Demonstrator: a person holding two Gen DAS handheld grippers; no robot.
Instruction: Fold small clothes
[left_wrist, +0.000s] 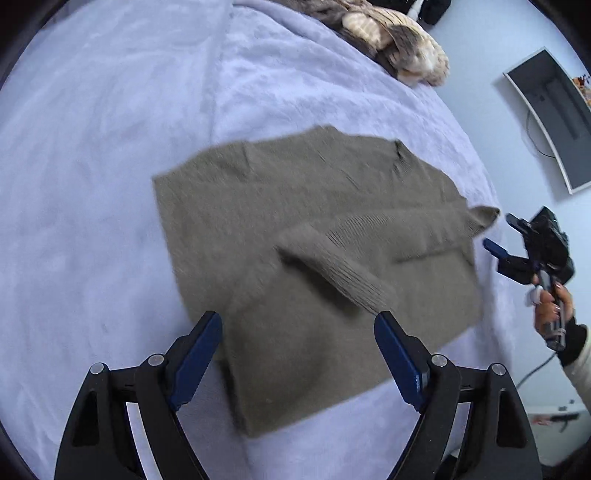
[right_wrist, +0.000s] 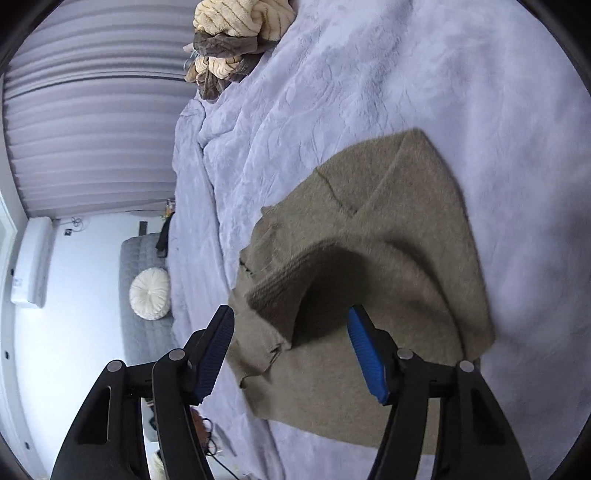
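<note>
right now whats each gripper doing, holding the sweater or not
Left gripper: open, holding nothing, above the olive sweater.
Right gripper: open, holding nothing; a sleeve lies just ahead of its jaws, not pinched.

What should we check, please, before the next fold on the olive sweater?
1. Left claw open, nothing between its fingers: ok.
2. Right claw open, nothing gripped: ok.
3. Olive sweater fully on the lilac blanket: ok.
4. Both sleeves folded in across the body: ok.
5. Sleeves lying flat: not ok, the cuffs stand raised.
6. Fur throw apart from the sweater: ok.
</note>
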